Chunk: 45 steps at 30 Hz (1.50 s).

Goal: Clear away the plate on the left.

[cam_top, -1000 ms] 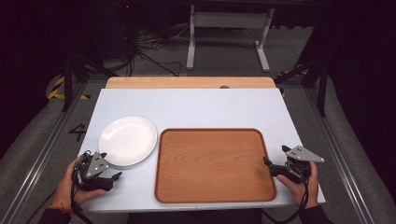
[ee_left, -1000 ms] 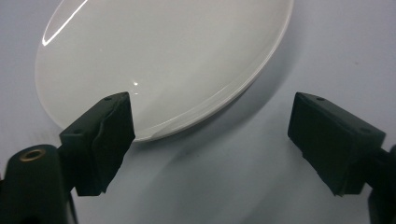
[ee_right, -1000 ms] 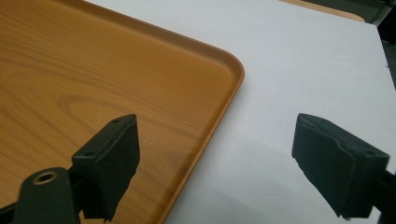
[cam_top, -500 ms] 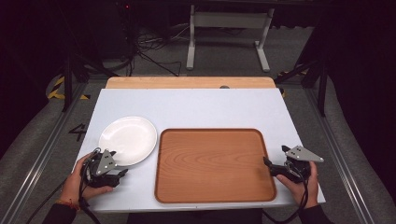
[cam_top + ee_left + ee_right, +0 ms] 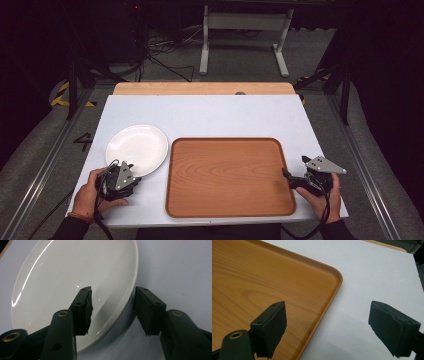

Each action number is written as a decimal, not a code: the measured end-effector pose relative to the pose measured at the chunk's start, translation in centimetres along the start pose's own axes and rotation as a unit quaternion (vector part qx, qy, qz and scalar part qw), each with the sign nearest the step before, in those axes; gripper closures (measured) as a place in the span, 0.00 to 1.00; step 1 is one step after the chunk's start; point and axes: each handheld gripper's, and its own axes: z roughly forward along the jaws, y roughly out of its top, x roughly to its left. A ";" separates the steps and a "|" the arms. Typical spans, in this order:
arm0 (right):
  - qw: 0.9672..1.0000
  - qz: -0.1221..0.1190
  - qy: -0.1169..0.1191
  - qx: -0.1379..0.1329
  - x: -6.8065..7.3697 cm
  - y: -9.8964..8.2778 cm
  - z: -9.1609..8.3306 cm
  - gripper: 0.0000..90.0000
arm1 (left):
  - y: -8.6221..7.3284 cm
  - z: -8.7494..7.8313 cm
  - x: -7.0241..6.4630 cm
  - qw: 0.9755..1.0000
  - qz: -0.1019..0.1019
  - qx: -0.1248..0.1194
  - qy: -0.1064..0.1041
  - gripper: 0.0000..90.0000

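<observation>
From the high view you had one table, one tray, one plate and two grippers before you. That view gave the whole layout: the tray lay on the near middle of the table, and the plate sat just beside the tray's left edge, apart from it. It was too distant to show how your jaws stood.

The gripper views supplied that. Your right gripper had its jaws spread wide across the tray's right rim near a rounded corner, one jaw over the wood and the other over bare table; they pinched nothing. In the high view it rested at the tray's right edge.

Your left gripper straddled the plate's near rim, one jaw over the dish and one outside it. Its jaws had just been closing, with the rim between them. A gap appeared to remain on both sides, though the angle left contact hard to judge. In the high view it sat at the plate's near edge.
</observation>
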 end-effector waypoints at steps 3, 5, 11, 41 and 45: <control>1.000 -0.002 -0.001 0.000 0.0 0.0 0.0 0.17 | 0.1 0.0 -0.3 1.000 0.017 0.004 -0.004 0.69; 1.000 -0.002 0.000 0.000 0.0 0.0 0.0 0.17 | 0.3 -0.1 -0.4 1.000 0.020 0.009 -0.009 0.71; 1.000 -0.024 -0.012 0.002 0.5 0.3 -0.1 0.17 | 0.4 0.1 -0.9 0.999 0.030 0.009 0.013 0.78; 0.999 -0.038 -0.016 0.006 0.7 0.2 0.1 0.17 | 4.1 0.2 -1.0 0.967 0.209 0.051 0.138 0.97; 0.999 -0.038 -0.016 0.007 0.7 0.2 0.1 0.17 | 4.0 0.0 -0.8 0.968 0.204 0.045 0.138 0.97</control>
